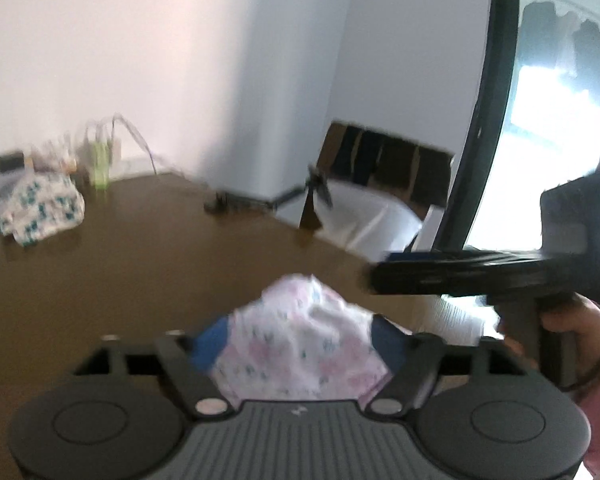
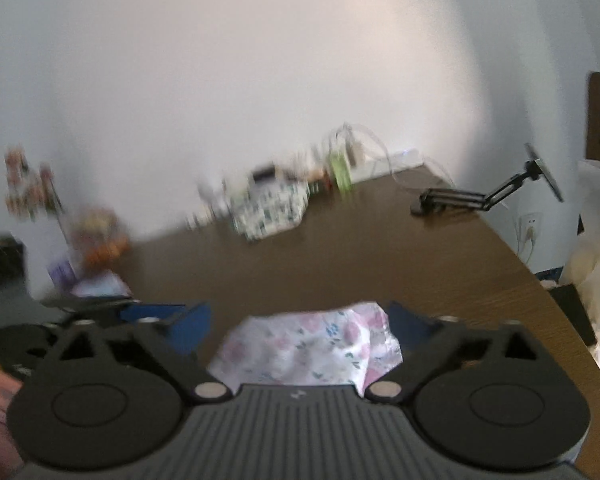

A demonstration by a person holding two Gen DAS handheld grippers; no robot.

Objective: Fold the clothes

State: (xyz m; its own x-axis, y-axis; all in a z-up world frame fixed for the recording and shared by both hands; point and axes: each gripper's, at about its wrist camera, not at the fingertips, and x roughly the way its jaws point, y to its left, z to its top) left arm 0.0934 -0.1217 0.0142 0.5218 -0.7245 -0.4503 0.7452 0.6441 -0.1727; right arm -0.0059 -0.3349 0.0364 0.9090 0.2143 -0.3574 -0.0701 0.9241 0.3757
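Observation:
A pink floral garment [image 1: 300, 344] lies bunched in a peak on the brown table [image 1: 140, 264]. My left gripper [image 1: 298, 336] is open, its blue pads [image 1: 210, 346] either side of the bunch. The right gripper [image 1: 374, 280], held by a hand [image 1: 572, 328], comes in level from the right, its tip close to the garment's top. In the right wrist view the same garment [image 2: 308, 348] sits between the spread fingers of my open right gripper [image 2: 298, 320]. The left gripper [image 2: 156, 314] shows at the left. Both views are blurred.
A folded white cloth with green print [image 1: 40, 208] [image 2: 268, 210] rests at the back near small clutter and cables [image 1: 100, 152]. A black folding stand [image 2: 480, 196] sits by the table's right edge. Beyond that edge are a cardboard box [image 1: 388, 168] and white bags [image 2: 596, 280].

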